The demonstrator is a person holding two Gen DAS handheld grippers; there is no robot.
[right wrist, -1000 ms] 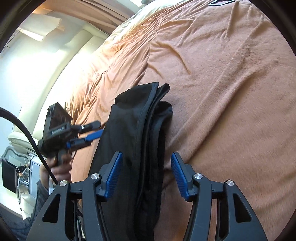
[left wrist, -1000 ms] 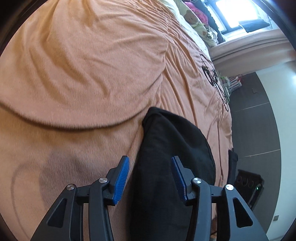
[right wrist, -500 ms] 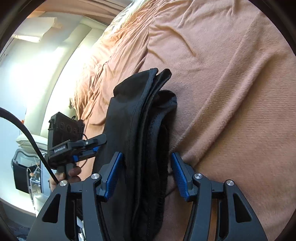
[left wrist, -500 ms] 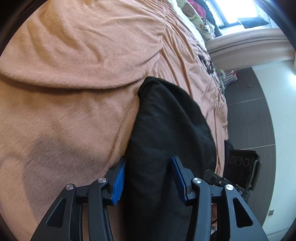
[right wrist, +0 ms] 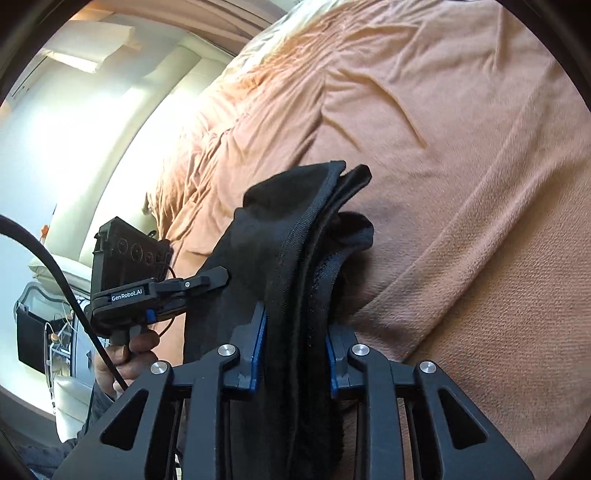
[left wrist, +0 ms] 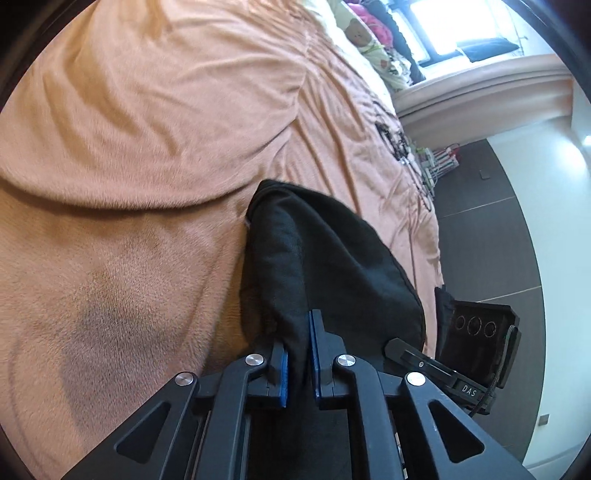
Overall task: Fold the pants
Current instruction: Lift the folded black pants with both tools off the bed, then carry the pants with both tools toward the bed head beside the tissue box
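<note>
The black pants (left wrist: 325,266) lie folded in a narrow stack on the peach blanket. My left gripper (left wrist: 298,354) has its jaws closing, and its blue pads pinch a thin fold at the stack's near left edge. In the right wrist view the pants (right wrist: 280,251) show their layered edges and waistband. My right gripper (right wrist: 295,350) is closing too, its blue pads pressing both sides of the thick layered bundle. The other gripper (right wrist: 207,280) reaches in from the left, held by a hand (right wrist: 125,354).
The peach blanket (left wrist: 147,147) covers the whole bed in loose wrinkles. Pillows and bright clothes (left wrist: 369,33) sit at the far end under a window. Dark floor (left wrist: 491,236) runs along the bed's right side. A black cable (right wrist: 55,258) hangs at the left.
Both grippers' jaws have closed from wide apart onto the pants. The left pinches a thin fold, and the right squeezes the thick layered edge. The stack's near end has bunched up slightly.
</note>
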